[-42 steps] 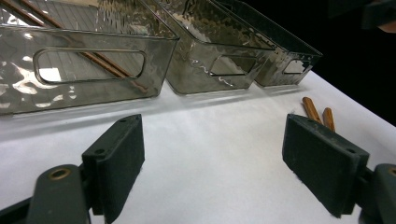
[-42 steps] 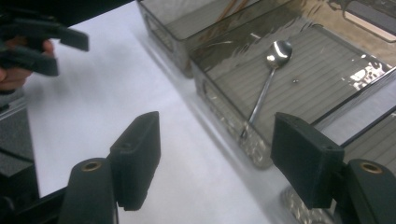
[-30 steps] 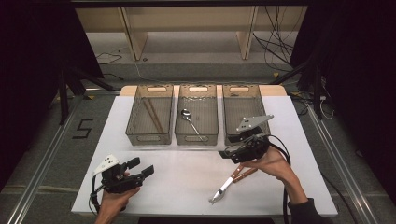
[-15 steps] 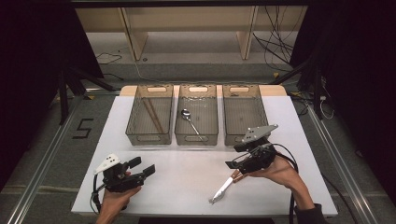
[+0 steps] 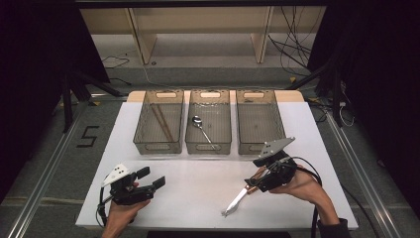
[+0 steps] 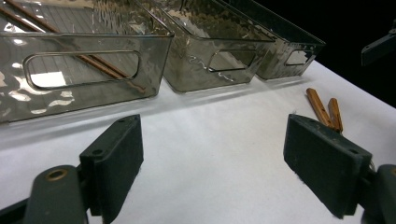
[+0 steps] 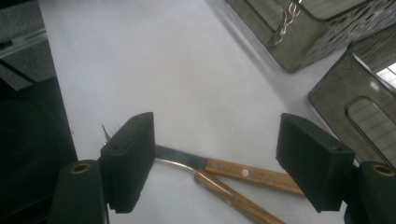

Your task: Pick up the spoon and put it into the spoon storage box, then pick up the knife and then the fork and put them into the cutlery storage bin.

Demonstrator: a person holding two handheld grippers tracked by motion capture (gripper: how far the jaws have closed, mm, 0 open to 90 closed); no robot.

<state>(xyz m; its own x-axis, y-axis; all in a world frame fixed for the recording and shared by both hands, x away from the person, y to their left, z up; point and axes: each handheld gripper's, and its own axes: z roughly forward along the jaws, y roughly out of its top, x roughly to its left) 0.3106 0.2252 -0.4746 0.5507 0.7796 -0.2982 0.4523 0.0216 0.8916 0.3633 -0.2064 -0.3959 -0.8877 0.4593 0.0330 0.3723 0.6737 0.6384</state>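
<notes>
Seen from above: a white bench [image 5: 198, 198] w/ three clear bins along its far side. Left bin [image 5: 159, 121] holds chopsticks, mid bin [image 5: 208, 121] holds a spoon [image 5: 203, 130], right bin [image 5: 260, 121] looks empty.

What changed over the last sec: the right tool [image 5: 255, 182] has come down and toward the near edge, away from the right bin, and now sits low over a knife [image 7: 224, 169] and fork [image 7: 233, 196] lying on the bench, near right. Both have wooden handles and lie touching, crossed in a narrow V, metal ends pointing to the near edge. In the right gripper view the jaws stand wide apart, gripping nothing, w/ the handles on the bench between them.

Left tool [image 5: 141, 184] rests at near left, unmoved since before, jaws wide apart and empty. Its own view looks across the bench at the bins, w/ the two handle ends at far right.

My read: sorting cutlery into bins is under way, and the right tool is lining up to pick one piece. Nothing gripped yet. The touching handles may make taking just one tricky.
</notes>
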